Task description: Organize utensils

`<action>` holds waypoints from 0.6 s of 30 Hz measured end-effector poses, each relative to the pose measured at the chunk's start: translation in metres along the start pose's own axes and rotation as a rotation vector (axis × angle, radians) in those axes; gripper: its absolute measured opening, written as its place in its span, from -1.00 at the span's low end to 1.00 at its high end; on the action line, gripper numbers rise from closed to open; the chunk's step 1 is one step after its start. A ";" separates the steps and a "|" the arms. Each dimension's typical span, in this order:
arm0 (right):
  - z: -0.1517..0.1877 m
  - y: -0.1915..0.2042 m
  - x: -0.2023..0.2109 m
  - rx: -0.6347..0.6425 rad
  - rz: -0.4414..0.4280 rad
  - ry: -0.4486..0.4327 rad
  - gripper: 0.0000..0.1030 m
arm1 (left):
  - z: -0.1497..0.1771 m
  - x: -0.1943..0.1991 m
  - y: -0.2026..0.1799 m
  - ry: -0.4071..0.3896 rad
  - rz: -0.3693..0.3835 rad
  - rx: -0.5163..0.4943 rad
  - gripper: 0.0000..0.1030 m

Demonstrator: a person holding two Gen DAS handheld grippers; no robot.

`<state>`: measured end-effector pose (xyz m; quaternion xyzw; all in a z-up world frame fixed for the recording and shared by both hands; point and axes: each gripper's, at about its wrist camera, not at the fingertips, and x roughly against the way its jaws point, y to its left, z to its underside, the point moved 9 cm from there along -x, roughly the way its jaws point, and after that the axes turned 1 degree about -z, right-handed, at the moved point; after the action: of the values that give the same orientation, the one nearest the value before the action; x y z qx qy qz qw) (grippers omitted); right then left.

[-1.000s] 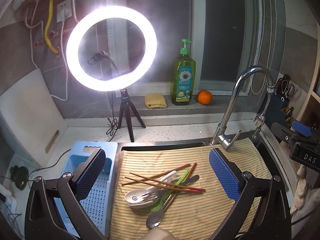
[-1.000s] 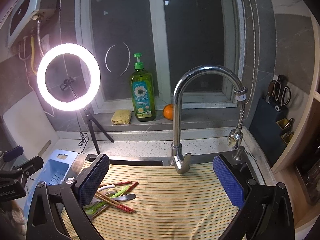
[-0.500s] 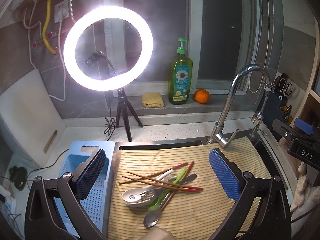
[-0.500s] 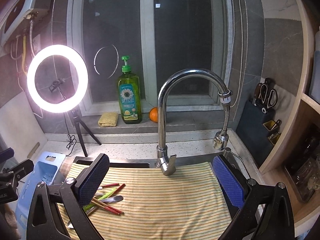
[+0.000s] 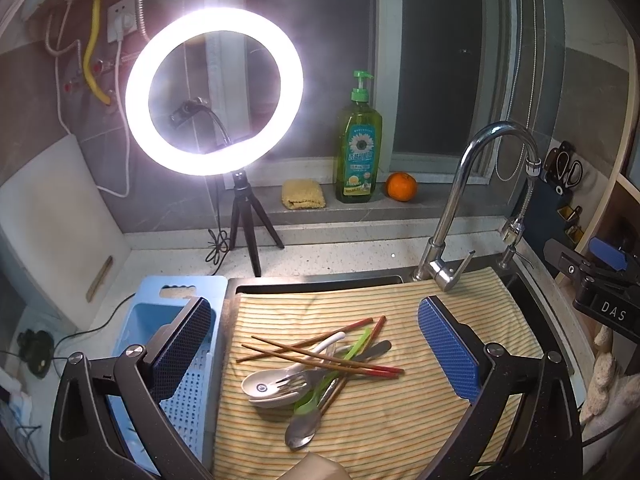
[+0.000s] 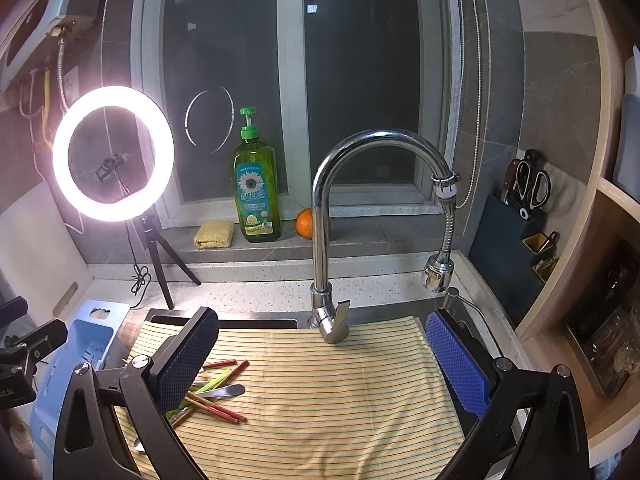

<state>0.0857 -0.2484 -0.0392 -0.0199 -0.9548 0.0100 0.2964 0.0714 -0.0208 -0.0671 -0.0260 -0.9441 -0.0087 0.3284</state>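
While both cameras face the sink: utensil heap lies on the yellow striped cloth (image 5: 400, 420) spread over the basin
Left wrist view: shows the whole heap, white plastic soup spoon (image 5: 272, 384), steel spoon (image 5: 304, 430), green plastic spoon (image 5: 332, 376), red-tipped wooden chopsticks (image 5: 320, 356), steel fork (image 5: 294, 380)
Right wrist view: its own near finger hides most of the heap; only chopstick tips and a steel handle (image 6: 224, 392) show
Long axes: chopsticks run mostly left-right, crossing; green spoon and steel spoon slant from near-left to far-right, bowls nearest the camera
Left gripper (image 5: 316, 356): jaws spread wide, holding nothing, above the heap
Right gripper (image 6: 320, 364): jaws spread wide, holding nothing, heap to its left
Around: perforated light blue plastic basket (image 5: 184, 384) just left of the cloth; curved chrome faucet (image 6: 332, 240) at the far edge; lit ring light on a tripod (image 5: 214, 92); green dish soap bottle (image 5: 359, 156), orange (image 5: 401, 186) and yellow sponge (image 5: 303, 194) on the sill
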 end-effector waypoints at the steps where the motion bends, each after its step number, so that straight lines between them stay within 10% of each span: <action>1: 0.000 0.000 0.000 0.001 0.001 0.002 0.99 | 0.000 0.000 0.000 0.001 0.001 -0.001 0.99; 18: -0.001 0.003 0.004 0.005 -0.001 -0.008 0.99 | 0.000 0.002 0.000 -0.005 0.002 -0.005 0.99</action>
<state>0.0836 -0.2448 -0.0363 -0.0186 -0.9560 0.0124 0.2926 0.0699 -0.0210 -0.0652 -0.0277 -0.9449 -0.0108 0.3260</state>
